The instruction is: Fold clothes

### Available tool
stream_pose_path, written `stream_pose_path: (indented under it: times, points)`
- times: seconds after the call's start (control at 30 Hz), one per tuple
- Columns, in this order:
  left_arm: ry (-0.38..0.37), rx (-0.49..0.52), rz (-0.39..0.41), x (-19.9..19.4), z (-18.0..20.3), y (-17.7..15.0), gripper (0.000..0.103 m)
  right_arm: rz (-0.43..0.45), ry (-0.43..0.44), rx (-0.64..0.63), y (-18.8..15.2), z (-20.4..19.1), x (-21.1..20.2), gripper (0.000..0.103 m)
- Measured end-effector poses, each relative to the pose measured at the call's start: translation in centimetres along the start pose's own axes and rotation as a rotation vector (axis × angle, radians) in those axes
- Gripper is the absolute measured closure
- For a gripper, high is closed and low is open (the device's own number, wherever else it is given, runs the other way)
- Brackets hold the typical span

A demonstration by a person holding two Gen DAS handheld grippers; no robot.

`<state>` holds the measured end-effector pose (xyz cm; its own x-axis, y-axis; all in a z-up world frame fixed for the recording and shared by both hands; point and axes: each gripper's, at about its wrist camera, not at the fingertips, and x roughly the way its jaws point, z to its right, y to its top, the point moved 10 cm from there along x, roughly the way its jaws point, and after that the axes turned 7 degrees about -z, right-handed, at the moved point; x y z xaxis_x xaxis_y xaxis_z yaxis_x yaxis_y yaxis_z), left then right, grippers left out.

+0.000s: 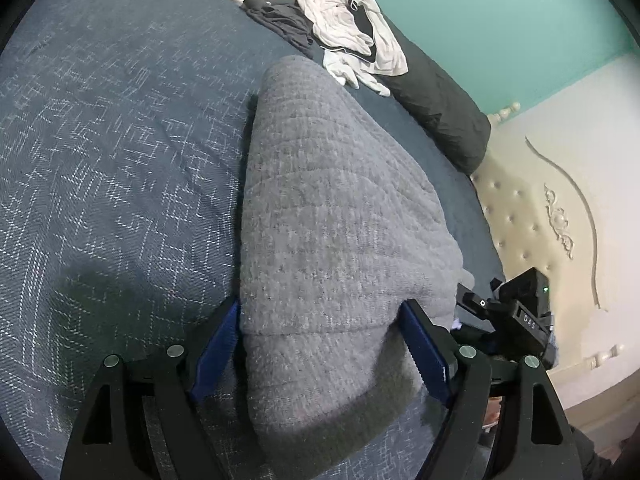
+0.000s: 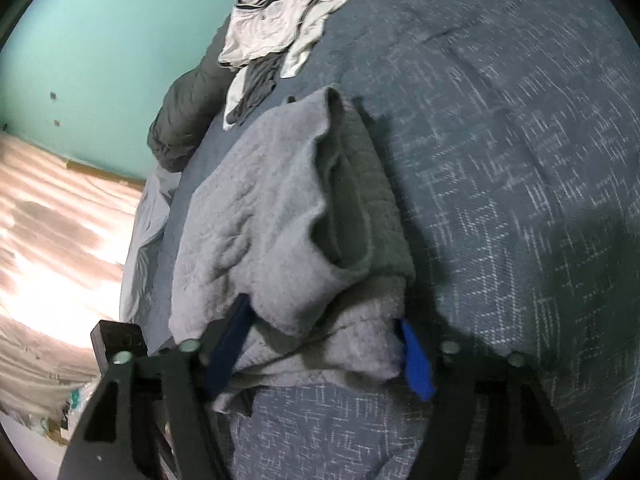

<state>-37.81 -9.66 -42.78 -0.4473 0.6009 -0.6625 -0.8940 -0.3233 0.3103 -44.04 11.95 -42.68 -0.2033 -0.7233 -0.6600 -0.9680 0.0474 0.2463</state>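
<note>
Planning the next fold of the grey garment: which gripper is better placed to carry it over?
Left, probably: the left gripper squarely straddles the grey garment; the right gripper meets bunched folds.

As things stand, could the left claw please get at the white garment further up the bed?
Probably not yet. The left claw has its jaws spread around the grey garment, whose bulk lies between it and the white garment. Beyond that, only blue bedcover shows.

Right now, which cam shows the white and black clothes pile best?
Left wrist. The white and black clothes pile sits whole and sharp at the far edge of the blue bedspread, past the grey garment. Right wrist shows the pile cropped at the top edge and softer.
</note>
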Motion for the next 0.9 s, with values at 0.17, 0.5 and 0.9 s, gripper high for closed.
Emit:
stream_pose_path:
  times: [0.17,0.5,0.9]
  points:
    - [0.022,0.018,0.007,0.1,1.1,-0.1,0.022,0.007,-0.028,-0.063,0.5,-1.2,-0.8,0.064]
    - [-0.001,0.03,0.019,0.5,5.5,-1.1,0.026,0.022,-0.049,-0.146,3.8,-2.9,-4.1,0.073]
    - [-0.085,0.01,-0.024,5.0,11.7,-2.3,0.026,0.031,-0.075,-0.156,10.3,-2.4,-6.3,0.075]
